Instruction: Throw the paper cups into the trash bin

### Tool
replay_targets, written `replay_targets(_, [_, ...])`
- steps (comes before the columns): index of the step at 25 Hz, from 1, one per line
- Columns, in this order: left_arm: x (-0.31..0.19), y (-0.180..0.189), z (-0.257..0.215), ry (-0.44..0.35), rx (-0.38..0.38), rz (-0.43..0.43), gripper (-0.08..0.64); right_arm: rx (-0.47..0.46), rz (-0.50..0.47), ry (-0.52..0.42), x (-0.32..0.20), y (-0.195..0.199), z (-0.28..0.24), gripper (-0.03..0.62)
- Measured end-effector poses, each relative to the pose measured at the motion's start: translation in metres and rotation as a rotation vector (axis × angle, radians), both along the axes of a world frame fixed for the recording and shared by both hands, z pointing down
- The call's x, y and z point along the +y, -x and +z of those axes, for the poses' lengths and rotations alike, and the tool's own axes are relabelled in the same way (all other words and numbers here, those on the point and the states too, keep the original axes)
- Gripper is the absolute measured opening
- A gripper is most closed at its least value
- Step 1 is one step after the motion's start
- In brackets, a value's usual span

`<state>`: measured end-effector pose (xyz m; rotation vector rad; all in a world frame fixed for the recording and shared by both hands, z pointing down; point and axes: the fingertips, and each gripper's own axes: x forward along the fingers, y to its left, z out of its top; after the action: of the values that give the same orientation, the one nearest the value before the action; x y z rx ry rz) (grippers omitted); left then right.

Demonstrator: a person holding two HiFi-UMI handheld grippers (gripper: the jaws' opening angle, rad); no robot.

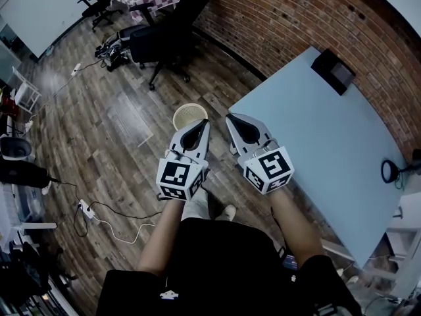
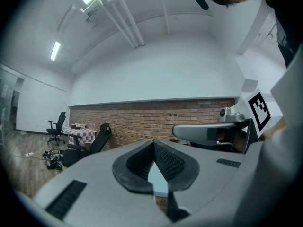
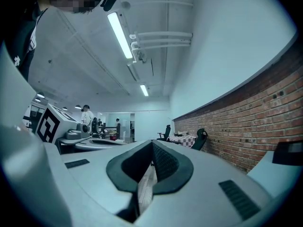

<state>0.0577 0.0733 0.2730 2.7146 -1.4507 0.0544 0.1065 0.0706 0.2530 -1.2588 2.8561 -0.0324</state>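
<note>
Brick wall [image 1: 283,18] edges a plank floor [image 1: 85,163] with pale table [image 1: 329,130], black chair [image 1: 168,41].

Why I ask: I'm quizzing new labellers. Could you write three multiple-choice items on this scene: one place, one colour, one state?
1. Where is the trash bin? A on a shelf; B on the floor; C on a chair.
2. What colour is the table? A light blue; B red; C black.
3. How are the left gripper and right gripper? A both shut, empty; B both wide open; C each holding a cup.
B: it stands on the wood boards just beyond the left gripper's tip. A: the head view shows a pale blue top. A: each gripper view shows pads together, nothing between.
</note>
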Motion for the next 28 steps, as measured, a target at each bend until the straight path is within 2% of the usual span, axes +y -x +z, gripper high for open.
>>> replay_targets(17, [0.027,0.008,-0.003,0.014,-0.014,0.03,0.008,-0.049,0.018,0.007,0.022,0.014,-0.008,0.003])
replay_targets(28, [0.036,0.033,-0.013,0.0,0.014,0.082,0.008,-0.023,0.068,-0.002,0.035,0.039,-0.016,0.003])
